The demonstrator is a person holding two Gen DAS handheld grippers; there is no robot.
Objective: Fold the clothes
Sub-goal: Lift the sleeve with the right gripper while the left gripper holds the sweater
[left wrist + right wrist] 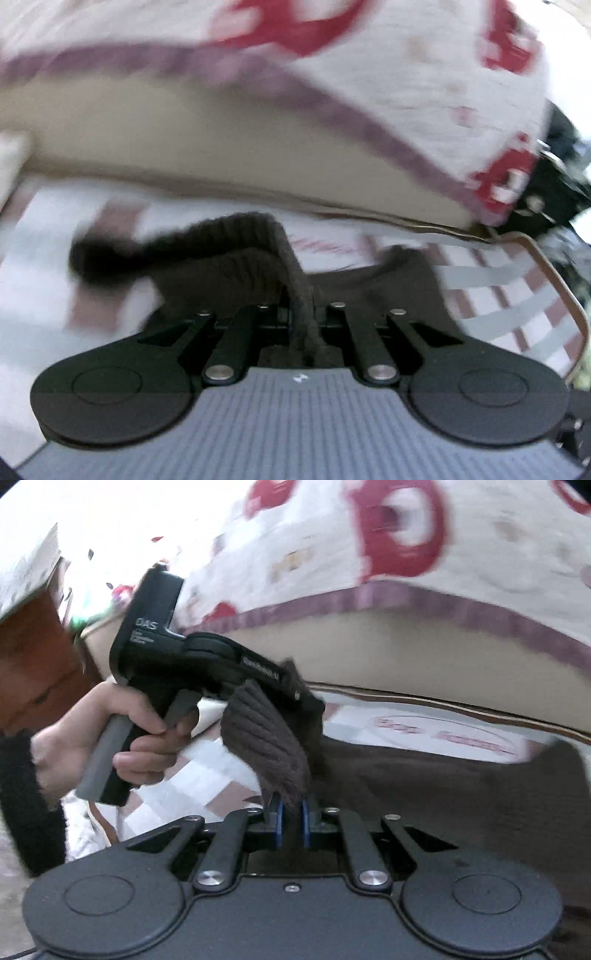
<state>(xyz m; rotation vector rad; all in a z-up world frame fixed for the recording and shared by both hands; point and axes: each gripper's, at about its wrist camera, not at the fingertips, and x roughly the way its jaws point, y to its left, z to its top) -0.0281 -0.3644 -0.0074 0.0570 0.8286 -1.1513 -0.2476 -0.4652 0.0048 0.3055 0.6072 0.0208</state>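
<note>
Your left gripper (301, 314) is clamped on the ribbed hem of the brown sweater (443, 786), and your right gripper (291, 812) pinches that hem just beside it. The rest of the sweater trails away to the right over the checked sheet (517, 295), towards the bed's edge. Since both grips sit close together on one edge, the fold likely turns on spreading them along that hem.

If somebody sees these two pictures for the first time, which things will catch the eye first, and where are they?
First the dark brown ribbed knit garment, pinched in both the right hand-held gripper at the bottom centre and the left hand-held gripper. Next, in the right wrist view, the person's hand gripping the other black tool at the left. Behind, a cream bedcover with red prints fills the top.
</note>
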